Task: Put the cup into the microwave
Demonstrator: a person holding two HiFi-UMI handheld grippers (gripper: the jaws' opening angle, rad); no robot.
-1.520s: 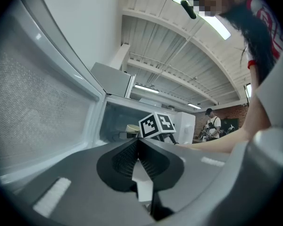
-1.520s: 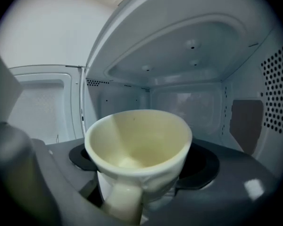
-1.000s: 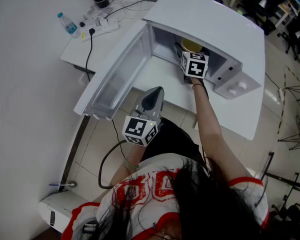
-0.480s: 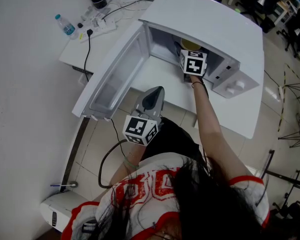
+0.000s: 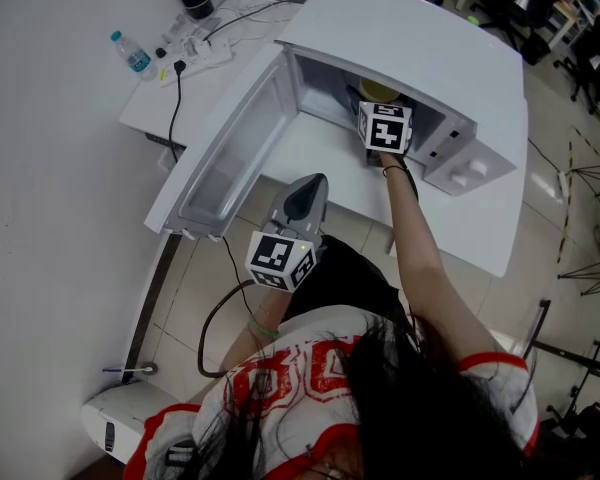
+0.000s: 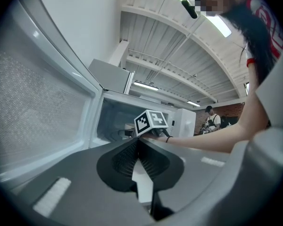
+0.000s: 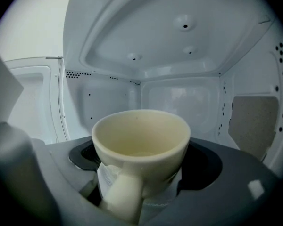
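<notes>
A cream cup (image 7: 140, 147) fills the right gripper view, upright, its handle toward the camera. My right gripper (image 7: 139, 192) is shut on the cup, holding it inside the white microwave (image 5: 420, 58); the cavity walls (image 7: 170, 98) surround it. In the head view the right gripper (image 5: 385, 128) sits at the microwave's mouth, with the cup's rim (image 5: 380, 90) just showing inside. My left gripper (image 5: 302, 200) hangs low in front of the table, jaws shut and empty. Its own view shows the left gripper (image 6: 140, 161) pointed at the open microwave.
The microwave door (image 5: 230, 153) stands swung open to the left. The white table (image 5: 310, 153) carries a water bottle (image 5: 128, 50), a power strip (image 5: 195, 53) and cables at its far left corner. A person (image 6: 210, 119) stands far back in the room.
The right gripper has carried the cup slightly deeper into the microwave. The left gripper has stayed in place.
</notes>
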